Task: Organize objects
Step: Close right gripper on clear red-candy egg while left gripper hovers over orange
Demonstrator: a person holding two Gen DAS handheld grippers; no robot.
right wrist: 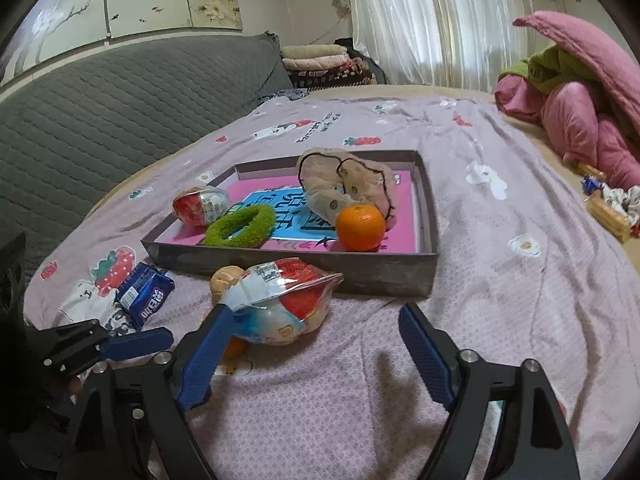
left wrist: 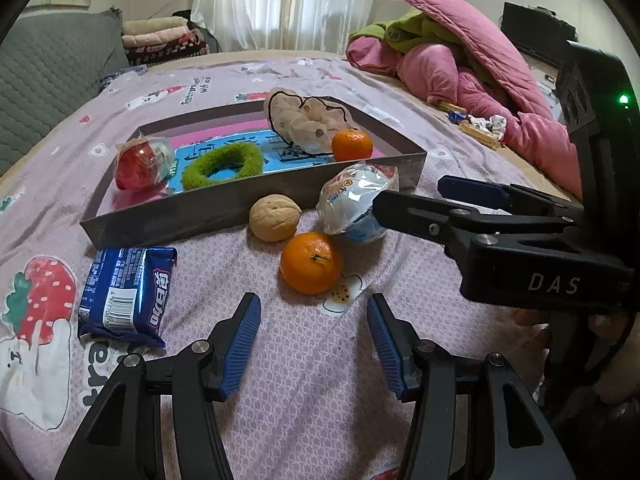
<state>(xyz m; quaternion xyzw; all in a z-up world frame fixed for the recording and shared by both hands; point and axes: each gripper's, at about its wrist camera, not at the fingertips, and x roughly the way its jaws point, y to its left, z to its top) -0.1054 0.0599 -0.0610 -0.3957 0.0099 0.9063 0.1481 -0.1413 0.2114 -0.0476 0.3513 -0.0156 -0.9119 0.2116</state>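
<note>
A: Which items lie inside the shallow grey cardboard tray with the pink and blue floor (left wrist: 248,204)?

B: Four. A red toy egg in clear plastic wrap (left wrist: 142,164) sits at the tray's 9 o'clock corner, a fuzzy green fabric ring (left wrist: 224,166) just beside it toward the centre, a beige plush toy with black outline stitching (left wrist: 304,122) at about 1 o'clock, and a small orange mandarin (left wrist: 352,145) touching the plush toy's near side.

A: And outside the tray, on the pale lilac printed bedsheet (left wrist: 304,360)?

B: A tan walnut (left wrist: 274,217) lies close against the tray's near wall. A second orange mandarin with a stem (left wrist: 311,263) lies at the walnut's 5 o'clock. A blue foil biscuit packet (left wrist: 124,288) lies well apart at 8 o'clock. A white, red and blue toy egg in a clear bag (right wrist: 276,304) rests near the tray's near wall.

A: State of the grippers?

B: The left gripper (left wrist: 314,344) has its jaws apart over bare sheet, holding nothing. The right gripper (right wrist: 316,340) stands spread wide; its left pad (right wrist: 208,356) touches the bagged egg, the other pad is clear of it, so nothing is clamped.
</note>
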